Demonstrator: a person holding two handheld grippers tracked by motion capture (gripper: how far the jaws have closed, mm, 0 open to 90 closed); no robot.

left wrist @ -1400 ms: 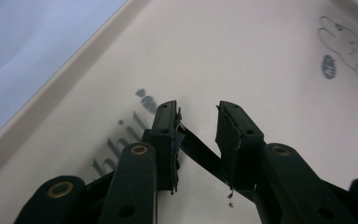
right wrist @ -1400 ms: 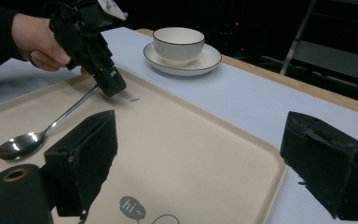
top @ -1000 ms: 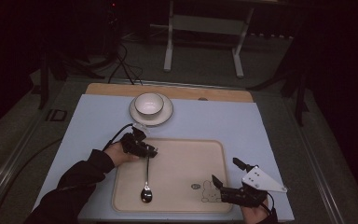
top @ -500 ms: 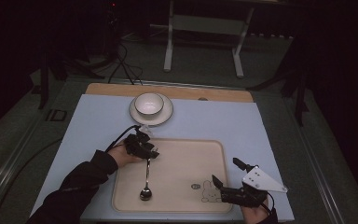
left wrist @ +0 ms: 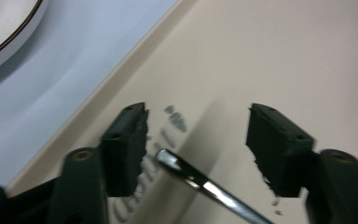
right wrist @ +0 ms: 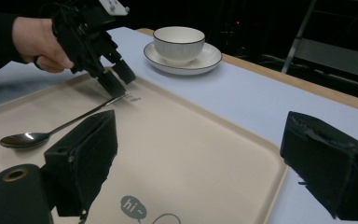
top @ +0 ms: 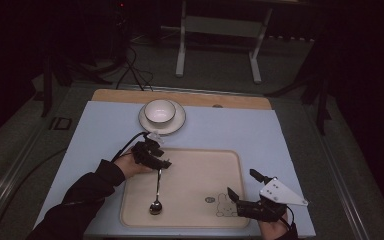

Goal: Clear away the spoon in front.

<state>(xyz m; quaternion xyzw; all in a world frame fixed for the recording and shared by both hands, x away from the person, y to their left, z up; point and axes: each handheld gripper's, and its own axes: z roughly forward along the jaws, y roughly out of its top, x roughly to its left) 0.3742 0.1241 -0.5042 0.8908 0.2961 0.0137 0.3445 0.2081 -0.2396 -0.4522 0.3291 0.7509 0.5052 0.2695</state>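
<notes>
A metal spoon (top: 156, 196) lies on the beige tray (top: 195, 170), bowl end toward the front edge and handle pointing away. My left gripper (top: 155, 161) hovers over the handle's far end, open. In the left gripper view the handle tip (left wrist: 191, 175) lies between the spread jaws, close to the left finger (left wrist: 126, 149), and nothing is clamped. My right gripper (top: 242, 186) rests open at the tray's front right corner, empty. The right gripper view looks across the tray (right wrist: 191, 140) at the spoon (right wrist: 51, 130) and the left gripper (right wrist: 114, 77).
A white cup (top: 160, 111) stands on a saucer (top: 177, 122) on the light blue mat beyond the tray. A wooden strip (top: 230, 100) borders the far table edge. A rabbit drawing (top: 225, 204) is printed on the tray near my right gripper.
My left gripper has shifted slightly right and toward the spoon handle's end. The spoon and the right gripper have stayed put.
</notes>
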